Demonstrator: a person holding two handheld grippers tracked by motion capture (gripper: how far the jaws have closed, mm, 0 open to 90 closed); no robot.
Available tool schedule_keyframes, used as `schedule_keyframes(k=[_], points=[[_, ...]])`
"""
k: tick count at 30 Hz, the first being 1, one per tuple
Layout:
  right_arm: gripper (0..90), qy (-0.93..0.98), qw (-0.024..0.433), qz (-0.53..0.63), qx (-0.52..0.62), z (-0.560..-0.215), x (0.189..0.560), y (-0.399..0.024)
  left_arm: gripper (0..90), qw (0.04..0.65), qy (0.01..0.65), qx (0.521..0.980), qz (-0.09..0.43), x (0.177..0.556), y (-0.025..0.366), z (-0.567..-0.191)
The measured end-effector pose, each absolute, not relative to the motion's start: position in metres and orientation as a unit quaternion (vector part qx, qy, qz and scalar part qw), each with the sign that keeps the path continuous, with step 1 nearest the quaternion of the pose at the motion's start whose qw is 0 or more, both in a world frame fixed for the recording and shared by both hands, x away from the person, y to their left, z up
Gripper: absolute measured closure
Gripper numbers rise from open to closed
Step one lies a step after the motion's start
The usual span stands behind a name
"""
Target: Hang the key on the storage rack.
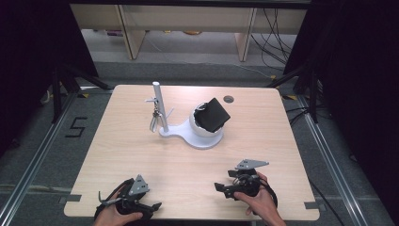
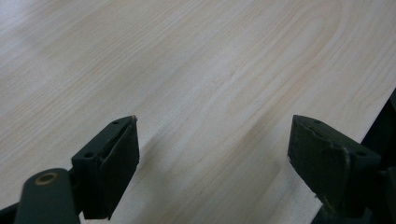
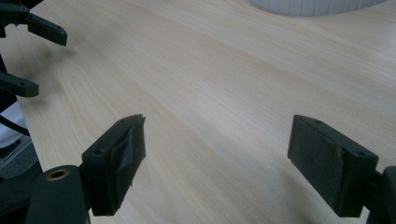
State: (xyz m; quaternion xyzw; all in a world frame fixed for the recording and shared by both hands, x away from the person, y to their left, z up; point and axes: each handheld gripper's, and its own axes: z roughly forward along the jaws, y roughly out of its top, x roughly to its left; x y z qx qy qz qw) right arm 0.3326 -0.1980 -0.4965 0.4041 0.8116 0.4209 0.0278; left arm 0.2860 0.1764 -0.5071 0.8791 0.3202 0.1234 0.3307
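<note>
Tabletop, pale wood grain, rounded corners, with a small dark round hole near its far edge.

White stand: we record a flat base lying around the middle of the tabletop, a little toward the far edge. A white upright post rises from the base's left end. On the base's right end sits a white rounded bowl-shaped part, and a black boxy object rests tilted in it. We cannot tell what this object is.

Metal ring or clip: it hangs beside the post on its left, from a small peg; we cannot make out its detail.

Left gripper: at the near-left corner of the tabletop, held in the person's left hand. In the left gripper view we see its jaws spread wide apart over bare wood, with nothing between them.

Right gripper: near the near edge, right of centre, held in the person's right hand, and well apart from the stand. In the right gripper view its jaws likewise stand wide apart with nothing between them; the white base's edge shows at the top and the left gripper at the upper left.

Floor: grey, with a black numeral marking left of the tabletop.
</note>
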Motion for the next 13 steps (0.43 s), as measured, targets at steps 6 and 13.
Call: schedule_keyframes(k=[6, 13], points=[[19.2, 0.811, 0.024, 0.424, 0.402, -0.4977, 0.3329, -0.1969, 16.2, 0.326, 0.322, 0.88, 0.127, 0.287, 0.1762, -0.5094], [19.1, 0.811, 0.022, 0.416, 0.41, -0.4974, 0.3321, -0.1962, 16.2, 0.328, 0.33, 0.877, 0.12, 0.2864, 0.1766, -0.5095]])
